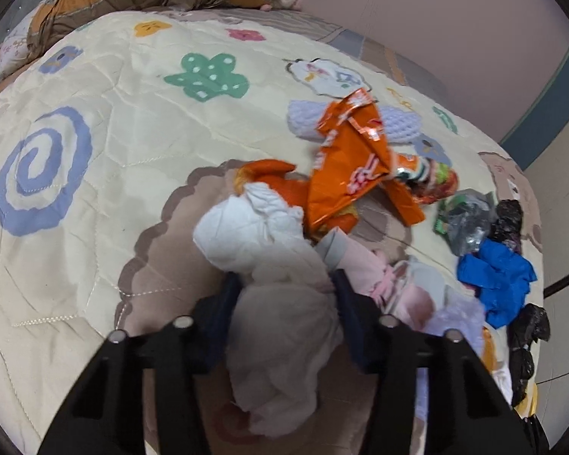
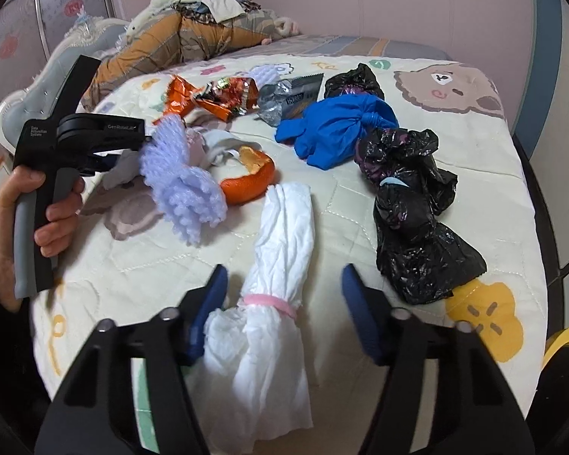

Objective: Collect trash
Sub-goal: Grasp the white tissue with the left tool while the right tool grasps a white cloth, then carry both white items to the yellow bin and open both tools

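The trash lies scattered over the quilt on a bed, most of it on the far and right part of the spread. The left gripper has its jaws pressed against the sides of a crumpled white paper wad, so I judge it clamped on that wad; just beyond sits an orange snack wrapper, and to the right a blue plastic bag. The right gripper stands with its jaws apart, straddling a white tissue roll bound by a pink band; one pad is near the paper, the other well clear. That roll looks light and soft, and would crush rather than slip; the banded waist seems the firmest place to pinch. The black plastic bag to the right and the blue one farther off are knotted, limp and slick, so the knot or a bunched fold is the likely hold. The foil wrappers at the far side are stiff, crinkly and nearly weightless. A lavender foam net on the left is springy and easy to grip anywhere, with an orange peel beside it. No bin or open sack for the trash shows in either view; whether the knotted bags hold anything cannot be told.
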`<state>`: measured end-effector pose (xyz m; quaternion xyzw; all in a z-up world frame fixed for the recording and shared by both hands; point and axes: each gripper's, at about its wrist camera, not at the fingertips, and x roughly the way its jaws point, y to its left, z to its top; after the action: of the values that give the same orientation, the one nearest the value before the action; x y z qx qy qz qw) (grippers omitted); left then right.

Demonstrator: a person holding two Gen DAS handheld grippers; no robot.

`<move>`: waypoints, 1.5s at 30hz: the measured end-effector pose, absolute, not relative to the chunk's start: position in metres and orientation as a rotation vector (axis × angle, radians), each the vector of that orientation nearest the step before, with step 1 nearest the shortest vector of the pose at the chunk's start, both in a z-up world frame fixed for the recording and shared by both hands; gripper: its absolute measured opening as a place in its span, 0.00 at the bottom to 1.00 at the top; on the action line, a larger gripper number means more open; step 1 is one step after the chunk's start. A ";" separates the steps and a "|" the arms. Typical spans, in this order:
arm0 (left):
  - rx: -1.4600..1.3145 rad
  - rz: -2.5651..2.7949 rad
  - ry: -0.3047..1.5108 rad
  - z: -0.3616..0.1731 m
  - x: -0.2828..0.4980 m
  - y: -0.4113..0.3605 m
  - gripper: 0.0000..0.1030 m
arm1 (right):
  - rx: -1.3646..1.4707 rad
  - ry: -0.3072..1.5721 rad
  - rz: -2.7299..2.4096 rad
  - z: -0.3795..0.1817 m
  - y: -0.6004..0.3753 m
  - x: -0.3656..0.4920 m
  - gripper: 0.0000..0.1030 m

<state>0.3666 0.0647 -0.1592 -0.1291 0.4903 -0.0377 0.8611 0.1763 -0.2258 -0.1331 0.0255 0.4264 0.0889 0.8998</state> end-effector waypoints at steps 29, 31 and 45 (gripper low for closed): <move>-0.146 -0.295 0.723 -0.043 0.237 0.029 0.22 | 0.102 0.732 0.215 -0.038 -0.253 0.085 0.22; -0.132 -0.319 0.716 -0.039 0.228 0.019 0.22 | 0.115 0.725 0.200 -0.033 -0.264 0.077 0.22; -0.103 -0.501 0.713 -0.022 0.189 -0.062 0.22 | 0.183 0.629 0.085 0.000 -0.336 0.031 0.22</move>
<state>0.1895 -0.0617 -0.0224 -0.0498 0.3452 -0.2425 0.9053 0.0305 -0.3360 -0.0004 0.0900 0.3086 0.0419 0.9460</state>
